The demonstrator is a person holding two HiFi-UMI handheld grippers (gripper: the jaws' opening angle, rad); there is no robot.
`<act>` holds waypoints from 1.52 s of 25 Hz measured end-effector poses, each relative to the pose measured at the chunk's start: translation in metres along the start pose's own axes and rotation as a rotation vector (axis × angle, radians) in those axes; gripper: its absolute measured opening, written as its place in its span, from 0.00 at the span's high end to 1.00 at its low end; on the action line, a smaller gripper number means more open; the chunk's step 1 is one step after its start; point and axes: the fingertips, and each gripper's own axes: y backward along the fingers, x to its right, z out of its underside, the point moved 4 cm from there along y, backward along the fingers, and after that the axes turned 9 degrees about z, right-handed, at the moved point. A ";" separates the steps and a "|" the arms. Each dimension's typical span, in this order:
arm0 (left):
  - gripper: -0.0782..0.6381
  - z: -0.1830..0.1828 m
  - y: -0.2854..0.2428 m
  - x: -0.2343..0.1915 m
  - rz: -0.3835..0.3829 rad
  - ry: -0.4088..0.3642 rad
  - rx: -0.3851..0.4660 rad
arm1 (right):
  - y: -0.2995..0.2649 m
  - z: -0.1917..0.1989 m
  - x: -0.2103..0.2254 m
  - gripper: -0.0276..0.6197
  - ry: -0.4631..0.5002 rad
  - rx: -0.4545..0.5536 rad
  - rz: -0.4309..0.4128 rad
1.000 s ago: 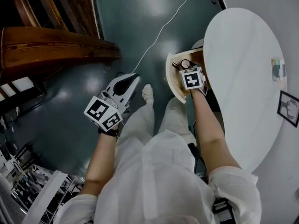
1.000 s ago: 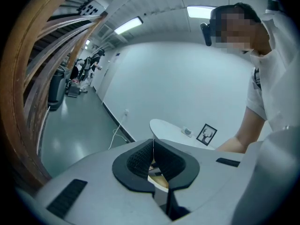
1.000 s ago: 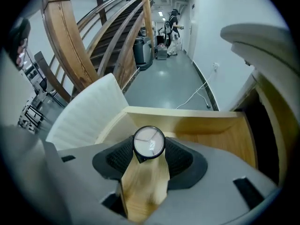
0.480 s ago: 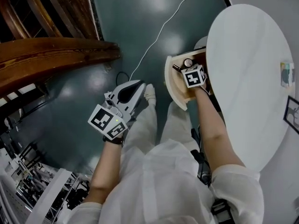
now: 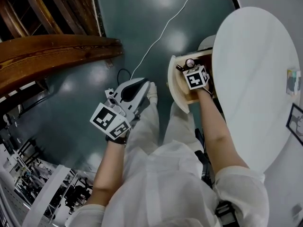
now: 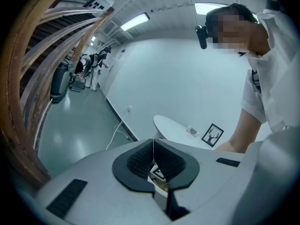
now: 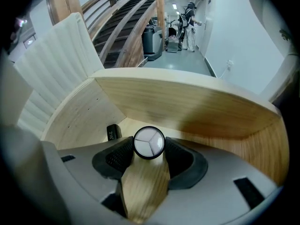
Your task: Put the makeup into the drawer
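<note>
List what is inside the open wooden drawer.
A round black-rimmed compact with a pale three-part face, clamped between the jaws of the right gripper, and a small black tube in the far corner. The gripper covers the light wooden drawer beneath it.

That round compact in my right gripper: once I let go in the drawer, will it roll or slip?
Clamped by its rim in the right gripper, the round compact looks rigid and probably light. Its smooth circular edge could slip, or roll if it lands on edge. The drawer walls should contain it.
</note>
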 end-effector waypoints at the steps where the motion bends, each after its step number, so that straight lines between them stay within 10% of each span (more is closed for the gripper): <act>1: 0.87 -0.001 0.000 -0.001 0.000 0.001 0.003 | 0.001 -0.001 -0.002 0.64 0.001 -0.001 -0.003; 27: 0.87 -0.065 0.022 0.023 0.063 -0.059 0.107 | 0.151 -0.018 -0.024 0.67 -0.156 0.042 0.024; 38: 0.87 -0.107 0.048 0.048 0.085 -0.106 0.167 | 0.275 -0.050 -0.005 0.71 -0.176 0.275 0.061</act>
